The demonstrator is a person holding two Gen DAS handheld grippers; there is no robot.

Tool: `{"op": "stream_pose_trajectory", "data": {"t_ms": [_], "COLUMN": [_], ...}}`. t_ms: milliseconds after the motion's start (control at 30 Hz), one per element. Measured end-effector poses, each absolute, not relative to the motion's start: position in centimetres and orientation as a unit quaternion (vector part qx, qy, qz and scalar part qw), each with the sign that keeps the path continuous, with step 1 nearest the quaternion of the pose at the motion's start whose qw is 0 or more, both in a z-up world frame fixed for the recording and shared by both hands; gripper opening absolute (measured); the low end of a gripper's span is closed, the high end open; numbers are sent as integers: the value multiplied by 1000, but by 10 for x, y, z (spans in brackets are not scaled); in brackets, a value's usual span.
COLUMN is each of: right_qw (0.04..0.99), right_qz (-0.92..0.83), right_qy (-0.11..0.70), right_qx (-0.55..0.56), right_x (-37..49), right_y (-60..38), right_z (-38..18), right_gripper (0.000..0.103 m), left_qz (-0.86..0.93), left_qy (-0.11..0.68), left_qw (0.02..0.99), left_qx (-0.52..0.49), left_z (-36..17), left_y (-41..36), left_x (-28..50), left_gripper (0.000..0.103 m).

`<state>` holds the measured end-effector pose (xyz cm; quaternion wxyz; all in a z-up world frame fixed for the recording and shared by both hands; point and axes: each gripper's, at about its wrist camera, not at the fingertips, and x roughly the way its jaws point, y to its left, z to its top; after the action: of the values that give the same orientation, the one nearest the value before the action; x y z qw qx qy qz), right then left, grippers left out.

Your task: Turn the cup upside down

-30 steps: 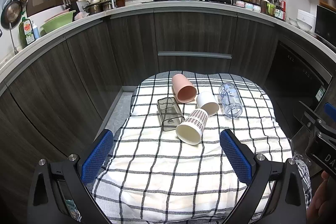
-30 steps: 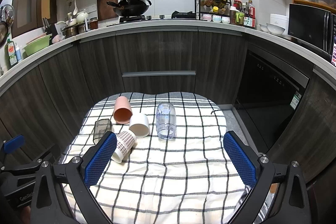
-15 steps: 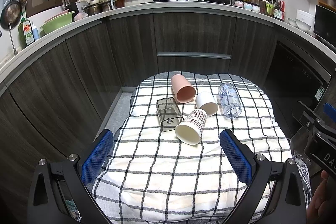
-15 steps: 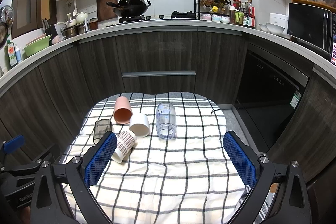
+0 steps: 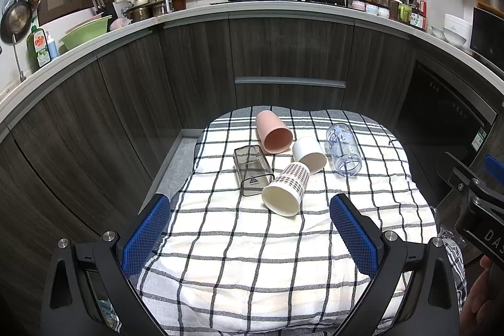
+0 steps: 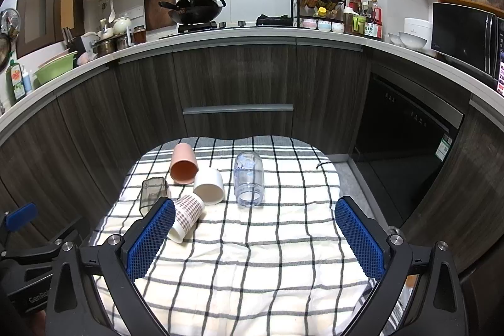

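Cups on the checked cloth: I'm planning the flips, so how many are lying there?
5, all on their sides: pink cup farthest, white cup beside it, clear glass rightmost, smoky square cup leftmost, dotted cup nearest.

the near half of the checked cloth [image 5: 252,266] lies bare, open to approach from the front; beyond it five cups crowd together: the patterned cup [image 5: 285,189] touches the smoky square cup [image 5: 252,169] and white cup [image 5: 309,154], pink cup [image 5: 273,131] behind, clear cup [image 5: 343,148] just beside

Right finger [image 6: 151,238] hides patterned cup's [image 6: 189,214] rim.
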<state>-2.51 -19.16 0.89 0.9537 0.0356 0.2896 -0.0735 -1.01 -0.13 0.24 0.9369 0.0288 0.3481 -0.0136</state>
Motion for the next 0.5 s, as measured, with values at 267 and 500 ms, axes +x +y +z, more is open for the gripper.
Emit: {"op": "stream_pose_trajectory", "data": {"t_ms": [267, 500], "right_qw": [954, 953], "right_qz": [-73, -74], "right_qy": [290, 290], "right_qx": [36, 36], "right_x": [-24, -23], "right_y": [-192, -192], "right_z": [8, 7], "right_gripper": [102, 102], "left_qz": [-14, -14], "left_qy": [348, 349], "left_qw": [937, 937], "left_qx": [29, 29], "left_z": [1, 0], "left_y": [-2, -3], "left_x": [-10, -11], "left_gripper": [103, 103]}}
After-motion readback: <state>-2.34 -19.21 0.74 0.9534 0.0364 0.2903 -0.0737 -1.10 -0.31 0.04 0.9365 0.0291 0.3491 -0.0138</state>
